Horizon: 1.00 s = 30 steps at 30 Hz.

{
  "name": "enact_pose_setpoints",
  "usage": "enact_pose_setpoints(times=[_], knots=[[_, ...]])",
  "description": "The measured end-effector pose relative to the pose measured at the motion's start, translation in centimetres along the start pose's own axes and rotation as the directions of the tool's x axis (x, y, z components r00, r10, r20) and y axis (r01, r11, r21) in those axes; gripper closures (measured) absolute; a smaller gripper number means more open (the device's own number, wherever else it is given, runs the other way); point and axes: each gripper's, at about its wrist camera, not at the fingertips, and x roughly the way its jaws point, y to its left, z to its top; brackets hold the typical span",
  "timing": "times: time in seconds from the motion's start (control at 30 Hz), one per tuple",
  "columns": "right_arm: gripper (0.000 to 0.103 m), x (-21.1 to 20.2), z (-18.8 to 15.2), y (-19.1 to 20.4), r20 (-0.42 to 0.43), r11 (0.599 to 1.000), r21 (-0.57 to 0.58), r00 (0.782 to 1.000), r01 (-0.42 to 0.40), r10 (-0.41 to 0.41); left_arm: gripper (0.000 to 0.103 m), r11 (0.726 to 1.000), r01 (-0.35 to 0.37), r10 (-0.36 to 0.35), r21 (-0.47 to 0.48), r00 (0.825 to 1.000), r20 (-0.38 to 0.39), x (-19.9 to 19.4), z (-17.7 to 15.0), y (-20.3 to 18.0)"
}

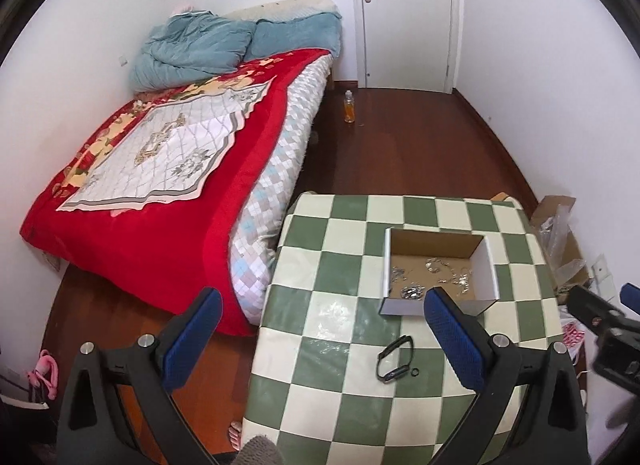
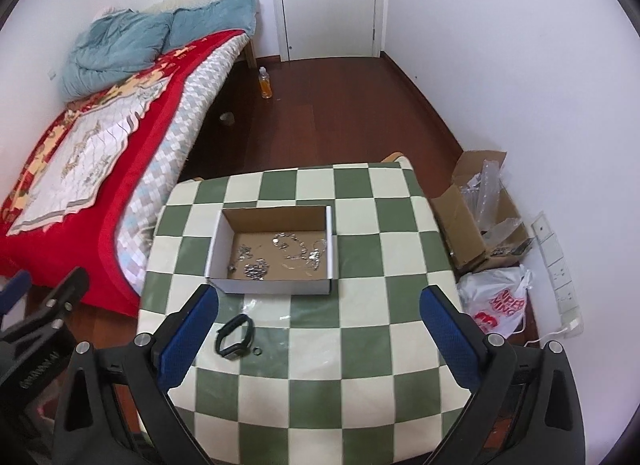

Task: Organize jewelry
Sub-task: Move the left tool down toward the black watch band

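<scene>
Holding both tools above the green and cream checkered counter (image 2: 360, 329), I keep my left hand-held gripper (image 1: 320, 329) with its blue padded fingers (image 1: 192, 341) wide apart and nothing between them. My right hand-held gripper (image 2: 320, 325) is the same: its blue pads (image 2: 448, 333) stand far from each other and hold nothing.

On the counter sits a shallow white cardboard box with a brown inside (image 2: 272, 285). Inside it lies a loose pile of silver chain jewelry (image 2: 296, 251), spread over the brown floor of the box, with smaller pieces at the near left corner. In the left wrist view the same box (image 1: 490, 269) is in front of my right finger, and the silver pieces (image 1: 436, 271) are seen on its bottom.

Near the box, on its near side and apart from it, lies a black wristband with a dark screen (image 2: 235, 336), lying flat on the counter. Just beside it, to the right, is a small dark ring (image 2: 257, 351); they do not seem to touch. In the left view the wristband (image 1: 394, 359) and the ring (image 1: 414, 371) lie between my fingers but lower, on the counter surface.

A bed with a red blanket (image 2: 100, 201) stands just to the left of the counter. An open brown carton with clear plastic wrap (image 2: 480, 205) is on the floor at the right, by the wall.
</scene>
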Motion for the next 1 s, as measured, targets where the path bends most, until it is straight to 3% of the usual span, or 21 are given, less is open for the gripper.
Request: enact_pose_setpoints(times=[0.23,0.33,0.43,0.7,0.87,0.93,1.0], knots=[[0.001,4.1,-2.8,-1.5,-0.109,0.997,0.05,0.992,-0.054,0.059,0.0,0.996,-0.054,0.062,0.065,0.989,-0.137,6.2,-3.9,-0.8],[0.008,7.9,-5.0,-2.0,-0.196,0.993,0.08,0.975,-0.088,0.102,0.0,0.994,-0.005,0.033,0.108,0.966,-0.255,10.2,-6.5,-2.4],[0.013,11.9,-7.3,-2.4,-0.271,0.991,0.104,0.956,-0.082,0.108,0.0,0.99,0.071,-0.021,0.123,0.93,-0.366,13.3,-8.5,-4.3],[0.013,17.7,-10.8,-4.1,-0.37,0.991,0.136,0.926,-0.018,0.068,0.001,0.969,0.151,-0.049,0.193,0.89,-0.453,17.7,-10.5,-8.8],[0.013,19.1,-11.3,-5.2,-0.388,0.988,0.156,0.92,0.005,0.057,0.002,0.966,0.177,-0.07,0.189,0.881,-0.467,19.2,-10.8,-10.0],[0.013,19.4,-11.3,-5.3,-0.391,0.988,0.154,0.919,0.008,0.053,0.009,0.966,0.185,-0.082,0.178,0.879,-0.469,19.5,-10.7,-10.0],[0.013,19.6,-11.2,-5.4,-0.394,0.987,0.159,0.917,0.005,0.059,0.028,0.968,0.201,-0.108,0.15,0.873,-0.476,19.7,-10.7,-9.9]])
